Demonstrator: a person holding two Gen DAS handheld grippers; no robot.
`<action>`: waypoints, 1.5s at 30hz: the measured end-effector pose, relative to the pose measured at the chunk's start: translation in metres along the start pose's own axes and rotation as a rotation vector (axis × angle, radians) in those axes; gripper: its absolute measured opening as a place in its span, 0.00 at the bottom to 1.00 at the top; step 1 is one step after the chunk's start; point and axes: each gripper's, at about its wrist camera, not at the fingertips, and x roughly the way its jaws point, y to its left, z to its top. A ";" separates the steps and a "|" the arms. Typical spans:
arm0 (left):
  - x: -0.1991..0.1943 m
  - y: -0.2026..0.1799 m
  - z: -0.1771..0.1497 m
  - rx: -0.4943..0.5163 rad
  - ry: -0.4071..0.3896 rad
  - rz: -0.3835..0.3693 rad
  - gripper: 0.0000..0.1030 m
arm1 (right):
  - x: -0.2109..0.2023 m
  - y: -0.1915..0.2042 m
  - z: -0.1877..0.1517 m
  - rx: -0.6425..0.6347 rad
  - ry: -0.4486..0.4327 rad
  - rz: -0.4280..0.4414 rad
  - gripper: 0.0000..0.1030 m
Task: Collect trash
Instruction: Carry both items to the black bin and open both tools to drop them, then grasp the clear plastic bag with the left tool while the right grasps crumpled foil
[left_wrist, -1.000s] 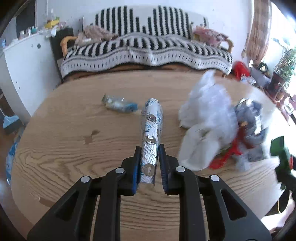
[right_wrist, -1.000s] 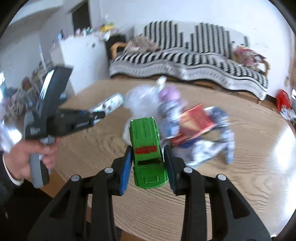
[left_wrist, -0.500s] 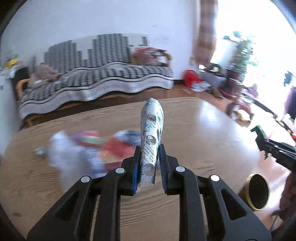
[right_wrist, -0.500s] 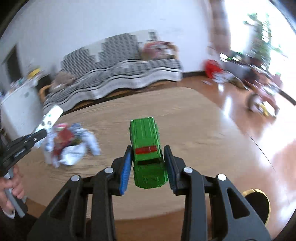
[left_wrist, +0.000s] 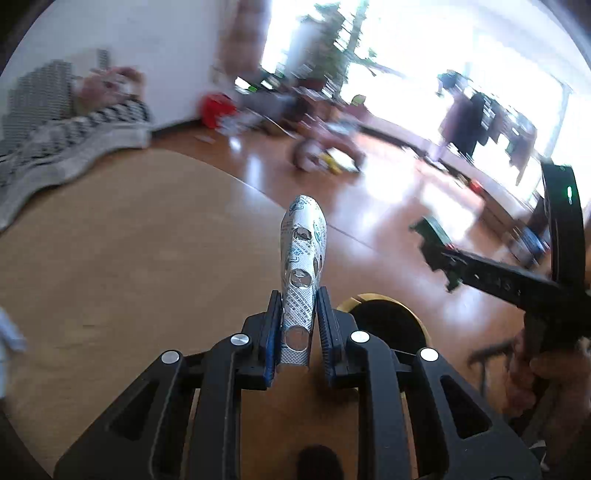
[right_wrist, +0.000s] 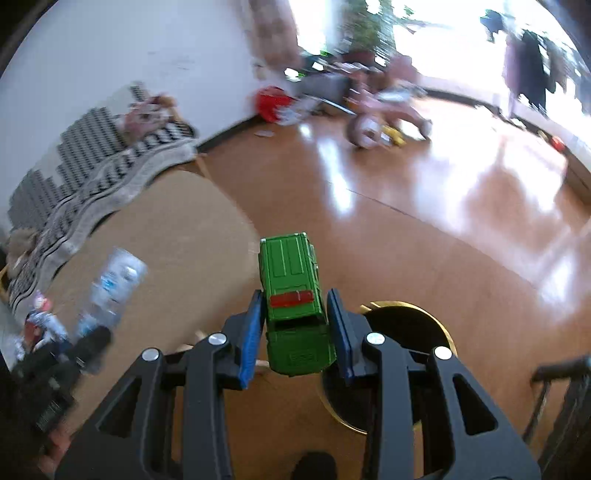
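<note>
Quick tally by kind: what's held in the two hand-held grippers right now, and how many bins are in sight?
Foil blister pack, in the left hand-held gripper: 1
Green toy car, in the right hand-held gripper: 1
Gold-rimmed black bin on the floor: 1
Total: 3

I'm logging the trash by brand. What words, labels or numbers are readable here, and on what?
None can be read.
Blister pack in the left claw: fine blue print on foil, too small to read.
Green toy car in the right claw: raised marking on its near end, too blurred.
Plastic bottle: blue label, motion-blurred.
</note>
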 end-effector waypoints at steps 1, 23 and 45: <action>0.020 -0.015 -0.003 0.011 0.034 -0.038 0.18 | 0.004 -0.011 -0.003 0.018 0.018 -0.016 0.34; 0.162 -0.106 -0.062 0.095 0.326 -0.205 0.25 | 0.068 -0.132 -0.046 0.221 0.299 -0.098 0.35; 0.001 0.081 -0.016 -0.104 0.064 0.085 0.89 | 0.011 0.092 -0.001 -0.011 0.003 0.130 0.84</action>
